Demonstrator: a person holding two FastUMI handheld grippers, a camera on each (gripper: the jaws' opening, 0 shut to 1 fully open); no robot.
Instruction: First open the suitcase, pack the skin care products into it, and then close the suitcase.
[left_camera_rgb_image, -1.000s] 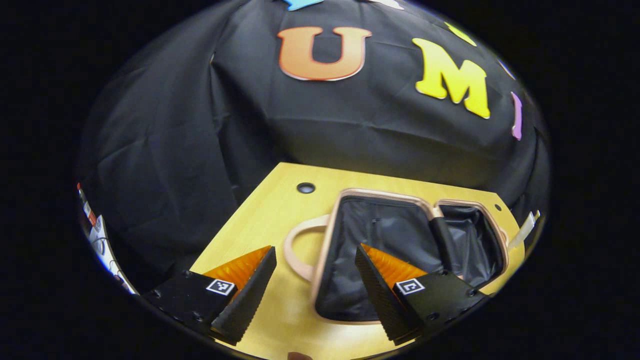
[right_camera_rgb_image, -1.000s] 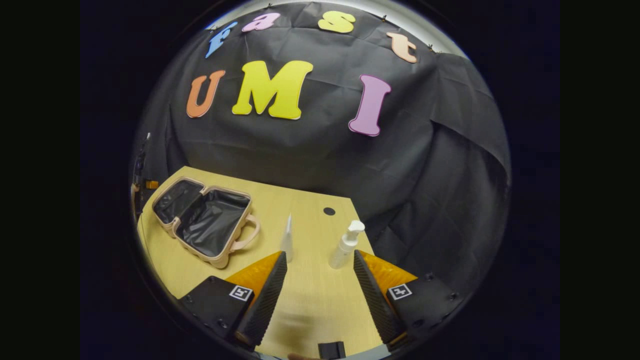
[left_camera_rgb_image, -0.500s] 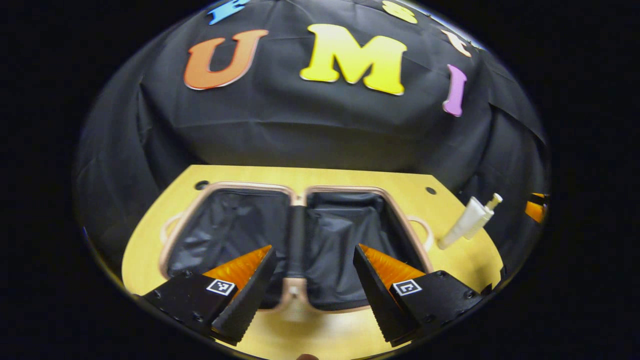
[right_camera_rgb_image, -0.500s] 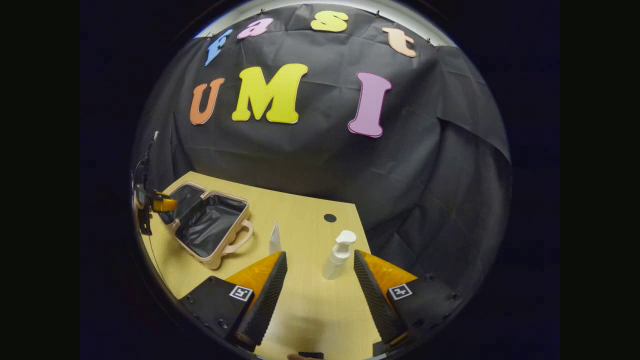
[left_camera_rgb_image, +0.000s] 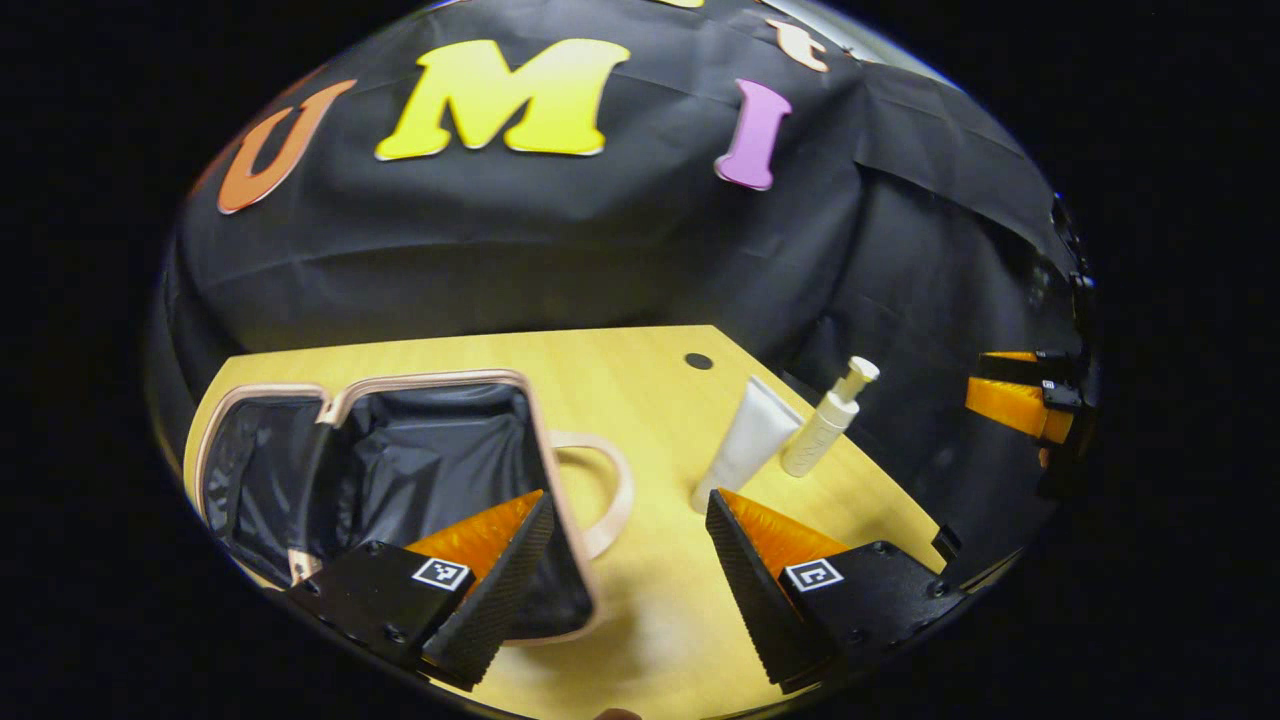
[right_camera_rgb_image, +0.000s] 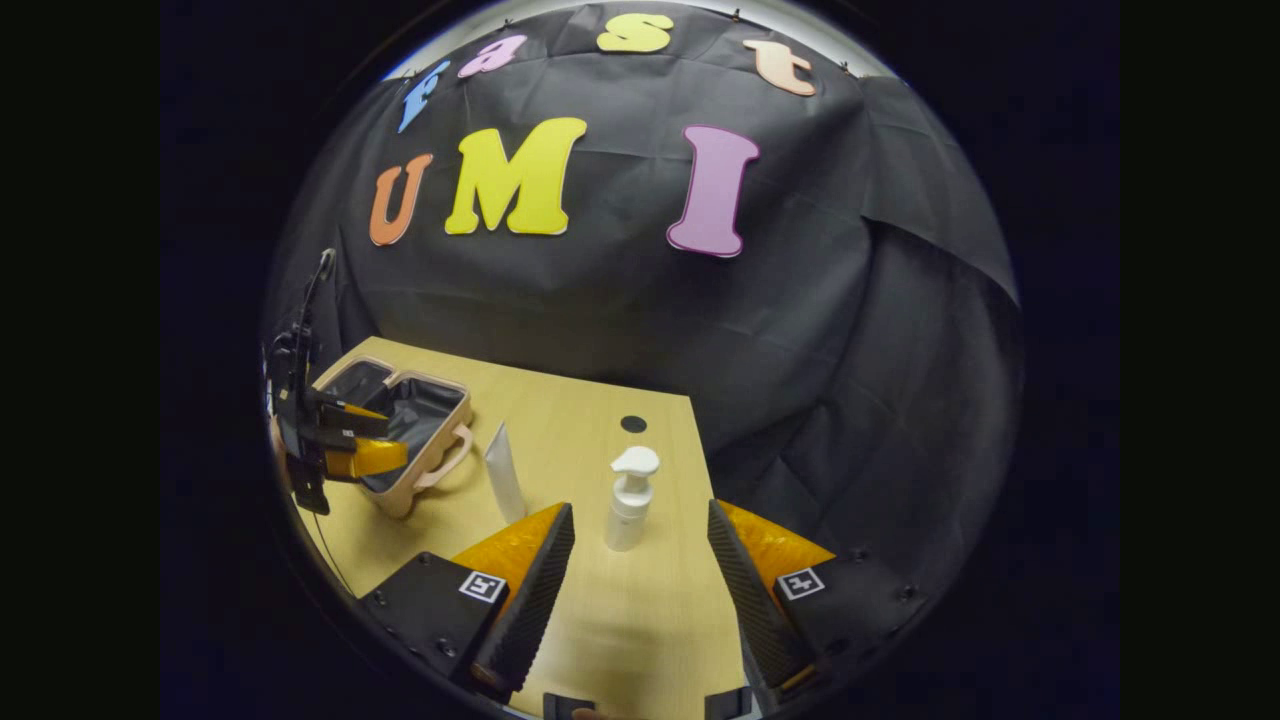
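Swung rightward, left claw (left_camera_rgb_image: 625, 560) gapes beside empty suitcase (left_camera_rgb_image: 400, 470); right claw (right_camera_rgb_image: 640, 575) gapes.

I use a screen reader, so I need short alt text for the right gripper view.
The right gripper, jaws open, points at an upright white pump bottle on a light wooden table. Farther left stand a white squeeze tube and an open beige suitcase with black lining, with the left gripper over it.

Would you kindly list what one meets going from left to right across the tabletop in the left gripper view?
Open suitcase → its handle → white tube → pump bottle → the right gripper, at the far edge.
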